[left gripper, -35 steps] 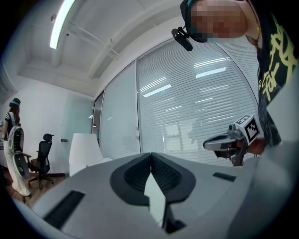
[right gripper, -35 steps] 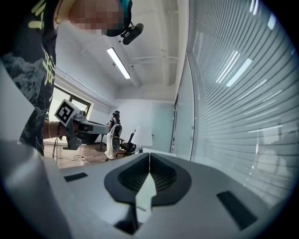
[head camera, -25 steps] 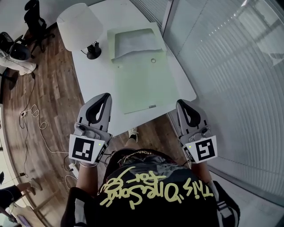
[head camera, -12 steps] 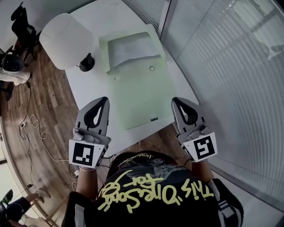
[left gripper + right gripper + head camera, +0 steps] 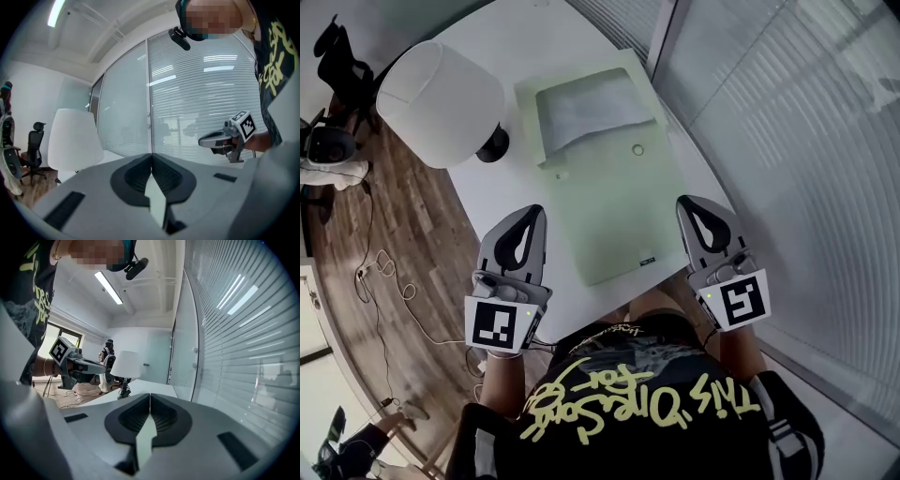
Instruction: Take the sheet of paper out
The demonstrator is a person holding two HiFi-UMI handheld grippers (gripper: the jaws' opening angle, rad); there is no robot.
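A pale green folder (image 5: 614, 197) lies on the white table (image 5: 511, 183), its far flap open over a grey-white sheet of paper (image 5: 591, 111). A small round clasp (image 5: 637, 149) sits on the folder's face. My left gripper (image 5: 532, 212) is shut and empty, hovering over the table's near edge left of the folder. My right gripper (image 5: 692, 202) is shut and empty too, at the folder's near right corner beside the table edge. In the left gripper view the jaws (image 5: 151, 157) meet with nothing between them; the right gripper view shows the same (image 5: 150, 397).
A white lamp (image 5: 441, 92) with a black base stands on the table left of the folder. A glass wall with blinds (image 5: 787, 141) runs along the right. Cables (image 5: 380, 272) lie on the wooden floor, and office chairs (image 5: 337, 47) stand at the far left.
Both grippers have moved forward toward the table, still shut. The folder and lamp now sit closer in the head view.
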